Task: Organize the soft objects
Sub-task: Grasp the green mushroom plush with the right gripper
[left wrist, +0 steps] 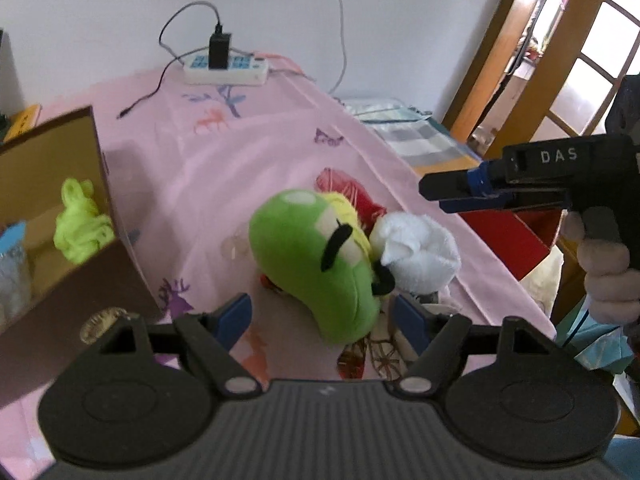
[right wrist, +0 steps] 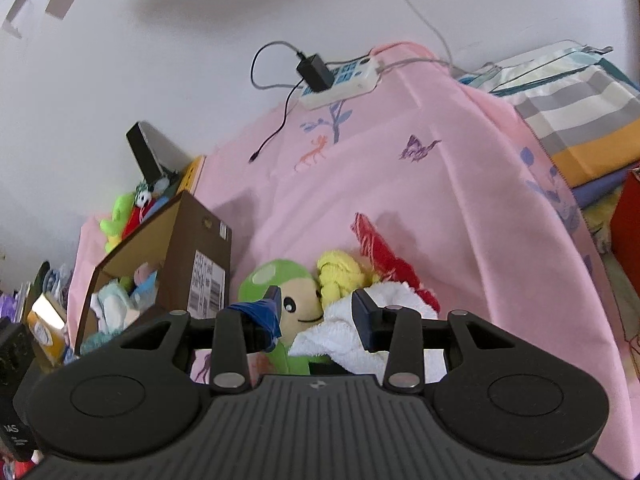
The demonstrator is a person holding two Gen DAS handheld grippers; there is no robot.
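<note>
The left gripper [left wrist: 322, 316] tilts downward, its blue-padded jaws spread wide with nothing pinched. The right gripper [right wrist: 316, 308], gripped in a hand [left wrist: 608, 276], stands apart too.

pink printed sheet [left wrist: 256, 152] covers the surface. white power strip [left wrist: 226, 68] near the wall, black adapter [left wrist: 219, 50] plugged in, its thin cable [left wrist: 156, 88] trailing loose on the sheet. striped folded fabric [right wrist: 580, 108] beside the sheet's edge. wooden door frame [left wrist: 500, 60] at right.

Plush toy [left wrist: 316, 264] on the sheet [left wrist: 248, 152], towel [left wrist: 420, 254] touching its right, box [left wrist: 60, 216] at left.
</note>
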